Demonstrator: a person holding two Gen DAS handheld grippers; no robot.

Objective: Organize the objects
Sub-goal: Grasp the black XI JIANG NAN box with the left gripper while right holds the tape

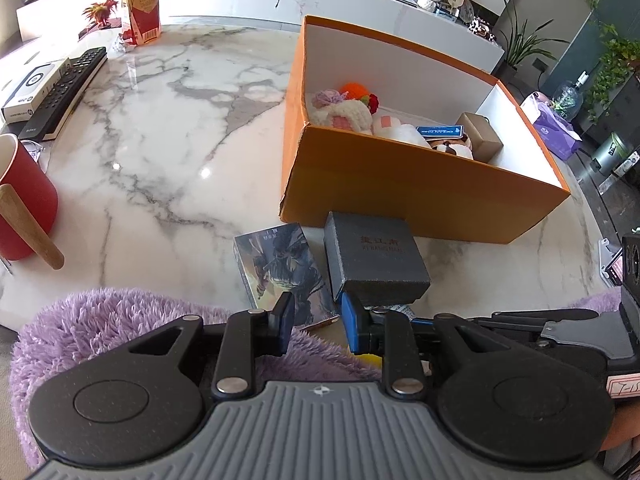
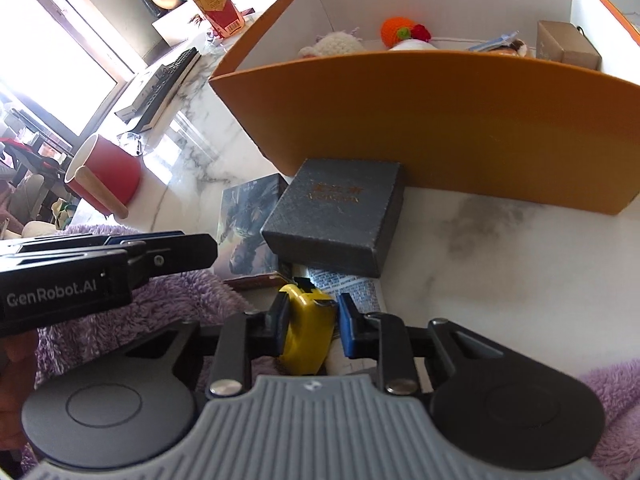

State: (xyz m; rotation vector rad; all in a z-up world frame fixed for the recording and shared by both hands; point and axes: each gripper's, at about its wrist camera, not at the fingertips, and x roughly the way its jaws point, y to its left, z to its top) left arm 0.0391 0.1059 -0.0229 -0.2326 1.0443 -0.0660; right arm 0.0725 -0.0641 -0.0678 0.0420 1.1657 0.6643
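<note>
Because loose items belong in the orange box (image 2: 440, 128) beyond its fingers, the right gripper (image 2: 311, 322) clamps a yellow tape measure (image 2: 308, 328), while the left gripper (image 1: 318, 320) waits, fingers apart and empty.

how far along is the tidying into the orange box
Partly done. The orange box already holds knitted toys and a small brown box. The right gripper is closed on a yellow tape measure. The grey box and picture box remain outside.

We see an orange box (image 1: 420, 196) with white walls, a white grey-veined marble desk (image 1: 168, 128), a yellow tape measure (image 2: 308, 328), and a red mug (image 1: 24, 208).
</note>
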